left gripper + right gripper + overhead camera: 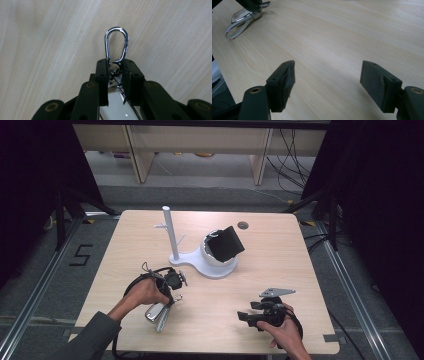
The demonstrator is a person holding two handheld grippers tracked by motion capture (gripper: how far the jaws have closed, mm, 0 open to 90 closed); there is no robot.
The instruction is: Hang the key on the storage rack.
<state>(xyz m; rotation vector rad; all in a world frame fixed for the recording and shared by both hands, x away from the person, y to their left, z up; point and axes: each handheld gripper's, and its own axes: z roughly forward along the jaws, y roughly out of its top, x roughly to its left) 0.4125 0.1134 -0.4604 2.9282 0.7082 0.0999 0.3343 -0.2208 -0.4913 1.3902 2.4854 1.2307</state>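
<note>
Carabiner clip (116, 45) with its strap is pinched at its base by my left gripper (115, 68), at seven o'clock on the table (280, 270). My right gripper (327, 83) rests released at five o'clock, well apart.

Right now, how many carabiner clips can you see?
1: the carabiner clip sticks out past the fingers of the left gripper, which pinch its base, above the table. Others may be hidden.

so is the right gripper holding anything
No, the right gripper has its jaws spread wide over bare wooden table with nothing between them.
</note>
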